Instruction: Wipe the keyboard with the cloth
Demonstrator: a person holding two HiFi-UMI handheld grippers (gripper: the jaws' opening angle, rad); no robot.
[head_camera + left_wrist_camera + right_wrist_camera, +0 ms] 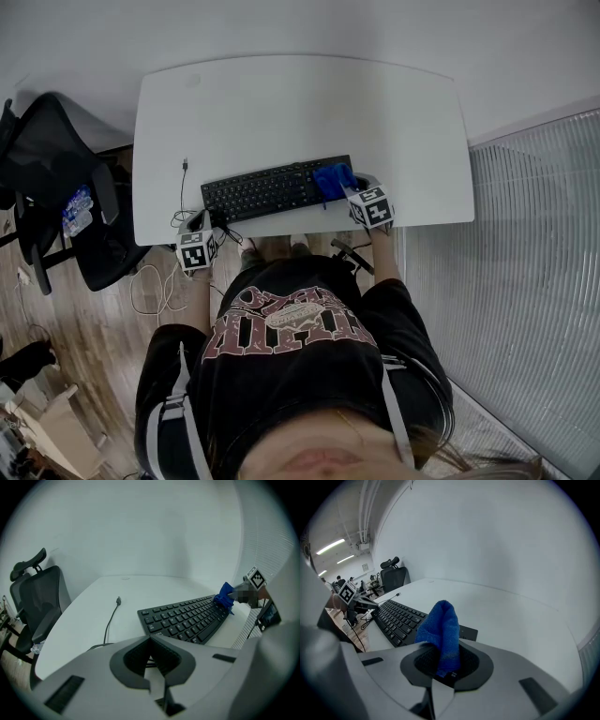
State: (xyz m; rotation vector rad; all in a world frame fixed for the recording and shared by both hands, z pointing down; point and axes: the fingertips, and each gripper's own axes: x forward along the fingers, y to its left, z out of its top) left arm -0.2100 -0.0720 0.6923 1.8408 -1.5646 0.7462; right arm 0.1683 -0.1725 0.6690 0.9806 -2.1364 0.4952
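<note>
A black keyboard [272, 189] lies near the front edge of the white desk [281, 103]. My right gripper [361, 192] is shut on a blue cloth [335, 178], which rests on the keyboard's right end. In the right gripper view the cloth [440, 632] sticks up from between the jaws, with the keyboard [398, 618] stretching away to the left. My left gripper [199, 234] hangs at the desk's front edge beside the keyboard's left end. Its jaws are shut with nothing between them [151, 641]. From there the keyboard [187, 618] and the cloth [226, 597] show at the right.
The keyboard's loose cable [184, 183] with its plug lies on the desk left of the keyboard. A black office chair [56, 178] stands left of the desk. A ribbed wall panel [534, 272] runs along the right. The person's body is close to the desk's front edge.
</note>
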